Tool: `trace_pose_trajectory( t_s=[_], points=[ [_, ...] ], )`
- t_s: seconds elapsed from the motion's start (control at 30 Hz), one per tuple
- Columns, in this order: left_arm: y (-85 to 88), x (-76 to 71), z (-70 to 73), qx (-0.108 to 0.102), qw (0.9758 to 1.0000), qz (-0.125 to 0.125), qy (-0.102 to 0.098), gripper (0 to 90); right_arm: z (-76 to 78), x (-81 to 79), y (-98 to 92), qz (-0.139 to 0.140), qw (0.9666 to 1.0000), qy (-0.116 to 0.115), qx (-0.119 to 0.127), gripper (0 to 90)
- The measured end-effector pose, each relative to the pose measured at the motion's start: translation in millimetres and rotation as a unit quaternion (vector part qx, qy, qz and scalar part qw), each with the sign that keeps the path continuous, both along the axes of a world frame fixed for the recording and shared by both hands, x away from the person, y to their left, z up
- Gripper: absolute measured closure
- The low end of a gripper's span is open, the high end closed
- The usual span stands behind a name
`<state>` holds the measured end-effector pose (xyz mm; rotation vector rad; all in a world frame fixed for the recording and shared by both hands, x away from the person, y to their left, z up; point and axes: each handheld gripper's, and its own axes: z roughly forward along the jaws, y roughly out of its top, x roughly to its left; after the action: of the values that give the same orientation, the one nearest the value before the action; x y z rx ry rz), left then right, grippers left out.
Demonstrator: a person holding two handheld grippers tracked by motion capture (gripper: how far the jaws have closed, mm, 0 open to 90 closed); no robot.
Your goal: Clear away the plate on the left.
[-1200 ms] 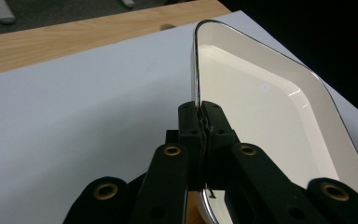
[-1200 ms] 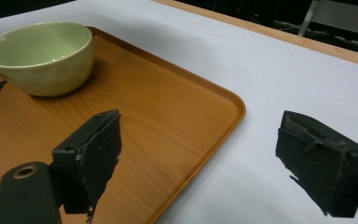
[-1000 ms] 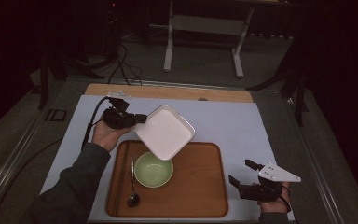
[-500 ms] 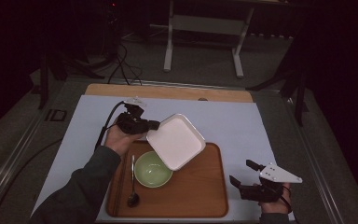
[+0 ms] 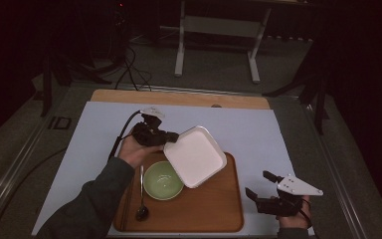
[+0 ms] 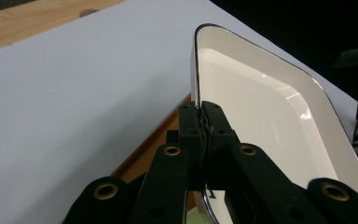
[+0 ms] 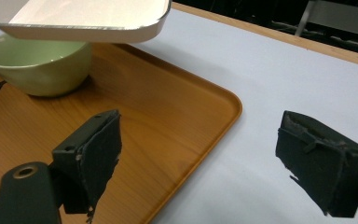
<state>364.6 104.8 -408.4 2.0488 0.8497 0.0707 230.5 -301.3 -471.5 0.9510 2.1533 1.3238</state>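
The left gripper (image 6: 200,116) has its two black jaws pinched tight on the rim of a white square dish (image 6: 261,121), the thin edge clamped between the pads. In the high view the left gripper (image 5: 171,137) holds that white square dish (image 5: 196,157) in the air, tilted, above the upper middle of a wooden tray (image 5: 214,209). The dish's near edge hangs over the far rim of a green bowl (image 5: 163,181), so part of the bowl is covered from above. From the right gripper view the white square dish (image 7: 84,21) floats clear of the green bowl (image 7: 39,63), with a gap between them.

The bowl sits on the left half of the tray. Just left of it lies a dark spoon (image 5: 141,199), handle pointing away from the person, its bowl end toward the near edge. Along the tray's left rim lie what look like chopsticks (image 5: 123,206), too dim to tell for sure. The tray rests on a pale blue mat (image 5: 258,129) that covers most of a wooden table (image 5: 179,97).

The right gripper (image 5: 264,185) rests at the mat's near right corner, well apart from the tray's contents, jaws spread wide with nothing between them. In its own view the right gripper (image 7: 198,154) has the tray's rounded corner (image 7: 223,100) and bare mat between its jaws.
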Motion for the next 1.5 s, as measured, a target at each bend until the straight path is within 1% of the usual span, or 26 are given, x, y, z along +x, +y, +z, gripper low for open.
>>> trace_pose_trajectory(
  t_s=[0.23, 0.3, 0.4, 0.57, 0.73, 0.77, 0.8, 0.87, 1.07, 1.27, 1.4, 1.43, 1.47, 1.5],
  points=[
    [-8.9, -1.7, -2.2, 0.013, 0.9997, -0.022, 0.001, 88.9, 0.1, -0.1, -0.7, -0.001, 1.0, 0.0, 0.0, 13.8],
    [-11.8, -2.4, -3.2, 0.011, 0.9996, -0.025, 0.002, 88.9, 0.3, -0.2, -2.0, -0.004, 1.0, -0.001, 0.002, 13.8],
    [-17.0, -3.8, -4.8, 0.016, 0.9993, -0.034, 0.002, 89.0, 0.5, -0.2, -2.2, -0.005, 1.0, -0.002, 0.003, 13.8],
    [-26.9, -5.7, -10.0, 0.025, 0.9983, -0.053, 0.005, 88.9, 0.4, 0.3, -0.9, -0.003, 1.0, -0.001, 0.001, 13.8],
    [-38.3, -7.3, -14.8, 0.032, 0.9971, -0.068, 0.012, 88.9, 0.8, -0.4, -2.1, -0.005, 1.0, -0.003, 0.003, 13.8],
    [-38.3, -7.3, -14.8, 0.032, 0.9971, -0.068, 0.012, 88.9, 0.8, -0.4, -2.1, -0.005, 1.0, -0.003, 0.003, 13.8],
    [-43.0, -7.5, -16.7, 0.037, 0.9965, -0.075, 0.012, 88.9, 0.8, -0.5, -2.1, -0.005, 1.0, -0.003, 0.003, 13.8],
    [-46.8, -7.7, -18.7, 0.041, 0.9959, -0.08, 0.014, 88.9, 0.8, -0.4, -2.0, -0.004, 1.0, -0.003, 0.003, 13.8],
    [-59.1, -8.8, -27.1, 0.05, 0.994, -0.093, 0.028, 88.9, 0.9, -1.1, -2.9, -0.005, 1.0, -0.003, 0.002, 13.8],
    [-69.6, -7.4, -35.0, 0.065, 0.9915, -0.106, 0.037, 88.8, 0.8, -1.5, -3.1, -0.006, 1.0, -0.002, 0.003, 13.8],
    [-77.4, -6.2, -41.2, 0.072, 0.9896, -0.114, 0.049, 88.8, 0.7, -1.5, -3.3, -0.006, 1.0, -0.002, 0.003, 13.8],
    [-81.3, -5.0, -44.7, 0.077, 0.9888, -0.116, 0.055, 88.8, 0.7, -1.6, -3.3, -0.007, 1.0, -0.003, 0.004, 13.8],
    [-81.3, -5.0, -44.7, 0.077, 0.9888, -0.116, 0.055, 88.7, 0.7, -1.6, -3.3, -0.007, 1.0, -0.003, 0.004, 13.8],
    [-83.2, -4.1, -46.4, 0.079, 0.9883, -0.118, 0.057, 88.7, 0.8, -1.8, -3.2, -0.007, 1.0, -0.003, 0.004, 13.8]
  ],
)
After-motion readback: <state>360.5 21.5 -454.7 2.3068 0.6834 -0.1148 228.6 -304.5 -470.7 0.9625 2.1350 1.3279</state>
